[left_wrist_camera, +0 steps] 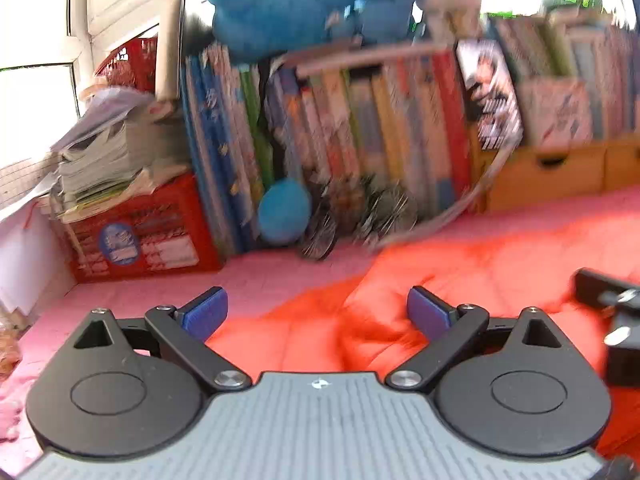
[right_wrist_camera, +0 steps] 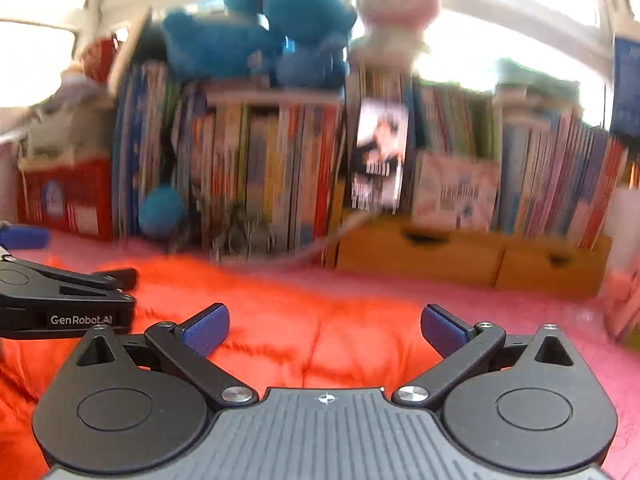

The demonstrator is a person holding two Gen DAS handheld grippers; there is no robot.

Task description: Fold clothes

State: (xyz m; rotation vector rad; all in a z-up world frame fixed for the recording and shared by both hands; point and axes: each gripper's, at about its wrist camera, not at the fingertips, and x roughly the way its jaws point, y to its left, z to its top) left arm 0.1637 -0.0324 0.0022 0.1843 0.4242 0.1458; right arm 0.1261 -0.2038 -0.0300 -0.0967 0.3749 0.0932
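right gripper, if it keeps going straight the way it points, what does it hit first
Probably the orange quilted garment lying just ahead of the open right gripper; if it clears that, the row of books. Depth is unclear.

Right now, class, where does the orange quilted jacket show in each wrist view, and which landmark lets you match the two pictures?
Left wrist view: the orange jacket fills the lower right, on the pink cover.
Right wrist view: the jacket spreads over the lower left and centre.
Shared landmark: the blue plush toy on top of the books.
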